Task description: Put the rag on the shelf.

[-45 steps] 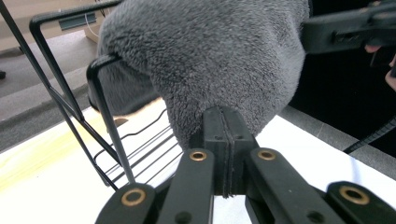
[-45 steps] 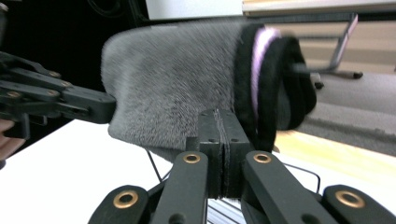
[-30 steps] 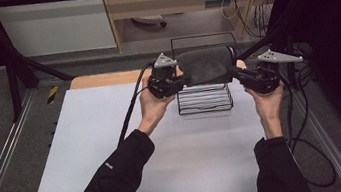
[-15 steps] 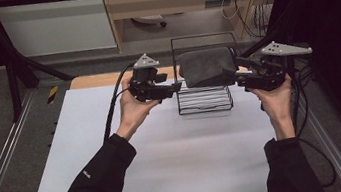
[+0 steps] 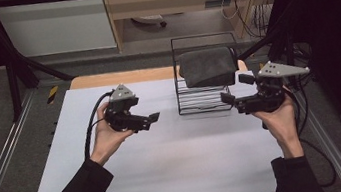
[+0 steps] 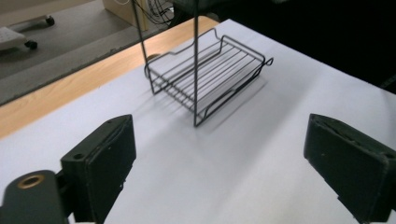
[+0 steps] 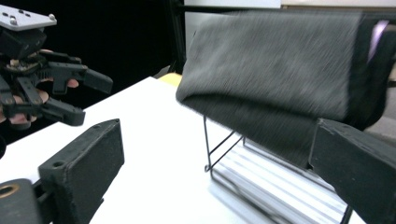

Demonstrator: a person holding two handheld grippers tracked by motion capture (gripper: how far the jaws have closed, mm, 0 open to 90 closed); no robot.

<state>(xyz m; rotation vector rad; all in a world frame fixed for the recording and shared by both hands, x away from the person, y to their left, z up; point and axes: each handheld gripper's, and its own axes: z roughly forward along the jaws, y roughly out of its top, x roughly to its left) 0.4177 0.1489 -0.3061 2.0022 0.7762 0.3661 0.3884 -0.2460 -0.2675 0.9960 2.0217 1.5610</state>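
A dark grey folded cloth (image 5: pixel 207 65) lies draped over the top of a black wire rack (image 5: pixel 203 102) at the back of the white table (image 5: pixel 168 167). My left gripper (image 5: pixel 145 119) is open, well to the left of the rack, with nothing between its jaws. The left gripper view has the rack's lower shelf (image 6: pixel 205 74) ahead of the wide-apart jaws of my left gripper (image 6: pixel 219 128). My right gripper (image 5: pixel 236 89) is open just right of the rack. In its own view my right gripper (image 7: pixel 217 128) faces the cloth (image 7: pixel 275 60), with my left gripper (image 7: pixel 51 79) beyond.
A strip of bare wooden tabletop (image 5: pixel 120 77) runs along the back edge behind the white sheet. Metal frame rails (image 5: pixel 1 165) border the table on both sides. Cables (image 5: pixel 308 122) trail by the right edge.
Both grippers were at the ends of the cloth and have let go and drawn away. The left one moved far to the left and nearer; the cloth stays on the rack.
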